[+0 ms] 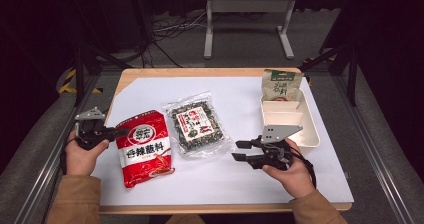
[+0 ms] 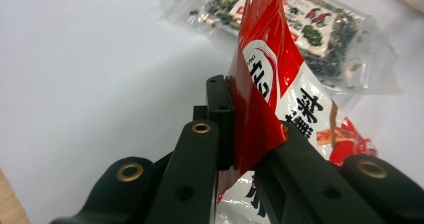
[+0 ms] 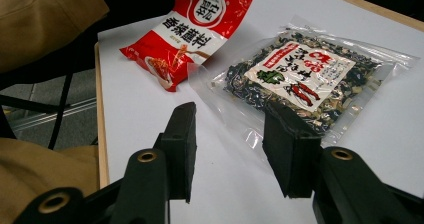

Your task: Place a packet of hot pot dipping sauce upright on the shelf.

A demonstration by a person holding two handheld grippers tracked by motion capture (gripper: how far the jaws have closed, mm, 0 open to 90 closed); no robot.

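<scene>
Two grippers work over a white table [image 1: 240,184]. At the far left, the left gripper [image 1: 118,131] has its fingers [image 2: 220,114] clamped on the top-left edge of the red bag [image 1: 145,146]; in the left gripper view the red film is pinched flat between the pads and the bag rises from the table on that side. In the high view the bag's lower end rests on the white surface near the front edge. Just right of it lies the clear bag [image 1: 196,124] of dark dried mix with a white-and-red label, flat on the table, its corner close to the red bag. Farther right, the right gripper [image 1: 240,151] points left towards the clear bag, fingers [image 3: 182,144] at a middling gap with nothing between them; in its own view the clear bag's near edge lies just beyond the tips. Behind that hand sits a cream tray [image 1: 312,129] with dividers, and a green pouch [image 1: 281,86] leans at its far end.
</scene>
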